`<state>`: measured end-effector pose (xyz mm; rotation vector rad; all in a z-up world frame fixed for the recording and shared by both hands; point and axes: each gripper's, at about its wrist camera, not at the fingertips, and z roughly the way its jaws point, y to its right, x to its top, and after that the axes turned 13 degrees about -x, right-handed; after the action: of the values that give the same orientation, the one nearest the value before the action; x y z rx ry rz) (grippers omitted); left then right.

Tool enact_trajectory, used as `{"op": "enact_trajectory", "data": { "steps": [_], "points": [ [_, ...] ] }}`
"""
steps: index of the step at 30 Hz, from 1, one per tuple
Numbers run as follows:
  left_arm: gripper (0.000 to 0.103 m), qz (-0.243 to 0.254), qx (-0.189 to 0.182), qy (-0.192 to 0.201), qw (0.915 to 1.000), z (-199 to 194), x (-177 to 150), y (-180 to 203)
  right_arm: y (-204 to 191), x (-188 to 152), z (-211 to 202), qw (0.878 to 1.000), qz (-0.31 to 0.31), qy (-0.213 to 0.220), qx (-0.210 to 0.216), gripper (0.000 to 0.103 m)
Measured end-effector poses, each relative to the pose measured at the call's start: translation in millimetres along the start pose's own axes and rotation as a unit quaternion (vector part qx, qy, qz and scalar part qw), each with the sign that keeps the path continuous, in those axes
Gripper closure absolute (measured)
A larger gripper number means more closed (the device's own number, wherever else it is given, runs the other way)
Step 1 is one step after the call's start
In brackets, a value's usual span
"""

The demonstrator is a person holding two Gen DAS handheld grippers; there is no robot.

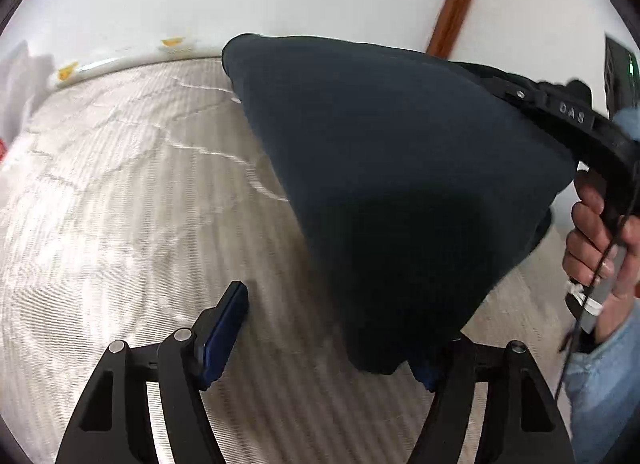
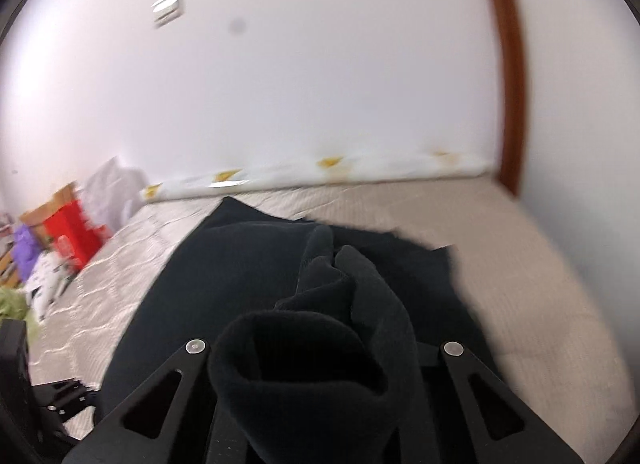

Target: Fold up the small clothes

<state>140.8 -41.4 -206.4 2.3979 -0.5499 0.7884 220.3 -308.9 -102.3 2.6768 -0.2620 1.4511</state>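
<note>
Left gripper (image 1: 320, 328): jaws stand apart over the bedspread; one blue pad (image 1: 224, 332) is bare, the other is partly hidden behind the hanging cloth; no pinch on the cloth is visible.
Right gripper (image 2: 320, 368): fingertips buried under bunched dark fabric; jaws closed together on the garment.
Dark garment (image 1: 400, 183): lifted off the bed, hanging as a broad sheet from the right gripper; its lowest fold droops onto the left gripper's right finger. In the right wrist view it bunches in ribbed folds at the jaws and stretches away over the bed.
Person's hand (image 1: 600, 248): wrapped round the right gripper's handle, light blue sleeve (image 1: 600, 392) below.
Bedspread (image 1: 120, 203): pale, ribbed, wrinkled, beneath both tools.
White roll with yellow marks (image 2: 320, 171): lies along the far edge against the wall.
Clutter (image 2: 72, 232): red, purple and white items at the bed's far left.
Wooden frame (image 2: 508, 83): brown, upright at the far right.
</note>
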Motion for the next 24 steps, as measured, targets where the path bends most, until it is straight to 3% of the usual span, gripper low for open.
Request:
{"op": "enact_trajectory", "data": {
  "steps": [4, 6, 10, 11, 13, 15, 17, 18, 19, 21, 24],
  "points": [
    [0.032, 0.027, -0.007, 0.001, 0.9996, 9.7, 3.3, 21.4, 56.5, 1.5, -6.3, 0.998, 0.022, 0.012, -0.055, 0.092],
    [0.032, 0.043, 0.004, 0.008, 0.9990, 10.8, 3.2, 30.1, 83.1, -8.9, 5.4, 0.997, 0.045, -0.020, -0.052, 0.092],
    [0.037, 0.051, 0.010, 0.013, 0.9986, 13.1, 2.2, 35.6, 89.9, -35.6, 30.0, 0.994, 0.014, -0.075, -0.080, 0.084],
    [0.041, 0.046, 0.003, 0.013, 0.9988, 10.8, 0.2, 35.2, 93.1, -39.8, 29.1, 0.993, 0.019, -0.080, -0.083, 0.076],
    [0.057, 0.045, -0.014, 0.012, 0.9988, 8.2, -1.5, 33.4, 103.6, -46.5, 20.5, 0.991, 0.050, -0.080, -0.096, 0.035],
    [0.069, 0.056, -0.018, 0.015, 0.9982, 8.3, -1.6, 37.1, 115.1, -54.7, 14.4, 0.986, 0.090, -0.092, -0.104, 0.028],
    [0.076, 0.062, -0.002, 0.025, 0.9978, 6.5, -1.3, 42.0, 119.3, -63.2, 16.7, 0.983, 0.113, -0.117, -0.080, 0.031],
    [0.079, 0.064, 0.001, 0.026, 0.9976, 7.1, 1.6, 43.1, 118.7, -67.3, 21.1, 0.981, 0.119, -0.133, -0.075, 0.038],
    [0.083, 0.065, 0.004, 0.031, 0.9974, 4.1, 1.2, 43.0, 114.9, -70.0, 22.8, 0.981, 0.120, -0.139, -0.066, 0.060],
    [0.085, 0.061, 0.016, 0.044, 0.9970, -2.3, 2.1, 38.5, 107.6, -69.8, 24.2, 0.982, 0.123, -0.140, -0.034, 0.077],
    [0.086, 0.031, 0.030, 0.062, 0.9971, -20.2, 4.1, 17.2, 79.1, -59.3, 22.1, 0.986, 0.100, -0.130, -0.044, 0.081]
  ]
}}
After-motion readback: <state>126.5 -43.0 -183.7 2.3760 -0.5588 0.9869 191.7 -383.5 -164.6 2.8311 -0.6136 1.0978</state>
